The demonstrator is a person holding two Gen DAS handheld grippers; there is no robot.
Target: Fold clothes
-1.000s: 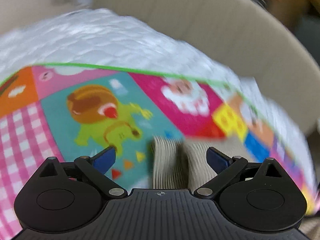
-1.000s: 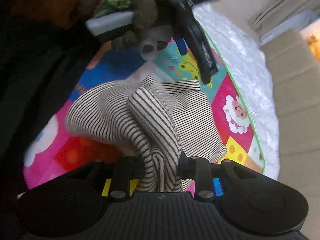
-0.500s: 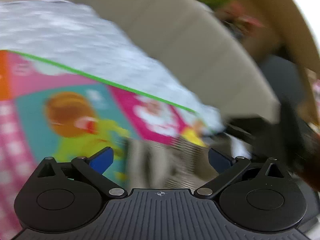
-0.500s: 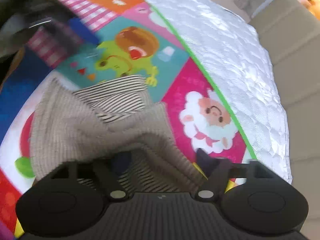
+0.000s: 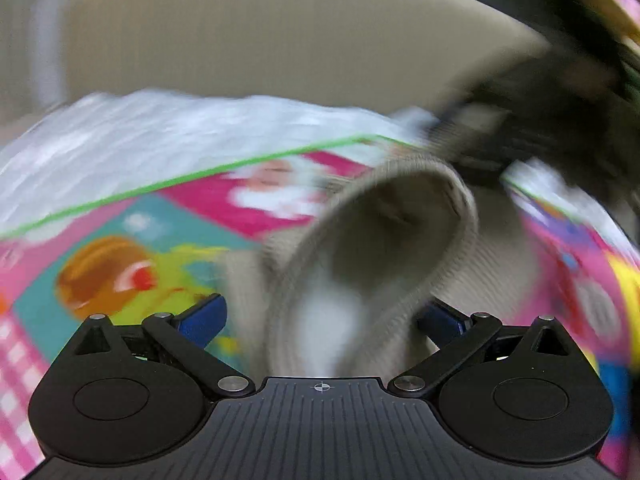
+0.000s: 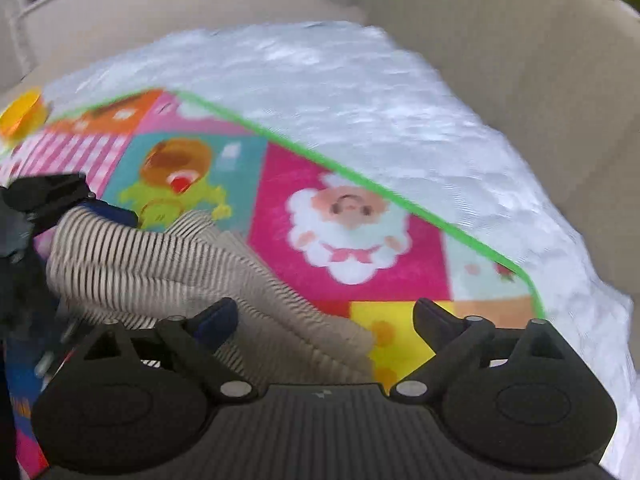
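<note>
1. The striped garment [image 6: 168,268] lies bunched on the colourful play mat [image 6: 348,184], which is spread over a white quilted cover [image 6: 380,92] with a beige sofa [image 6: 520,60] behind. It is crumpled into ridges, not laid flat, with no clean fold visible.

2. The left claw [image 5: 320,320] stands wide open, its blue-tipped fingers [image 5: 204,316] set on either side of a raised loop of the garment [image 5: 380,232]. Blur hides whether the pads touch the cloth; nothing is pinched between them.

3. The right claw [image 6: 324,316] is also spread wide and holds nothing. The garment's edge lies beside its left finger, and bare mat shows between the fingers.

4. In the right wrist view the left claw [image 6: 60,196] appears at the garment's far left end, so the two claws sit at opposite ends of the heap.

5. Risks, as I judge them:
   - Both views are smeared by motion; closing while moving this fast could miss the edge or catch only one layer.
   - The raised loop is several layers thick. Pinching it whole would lift a wad instead of a single hem, and the fold would come out lumpy.
   - With neither claw gripping, the ridges may slump and shift the edges.
   - The mat could be caught along with the cloth if a claw closes low against it.
</note>
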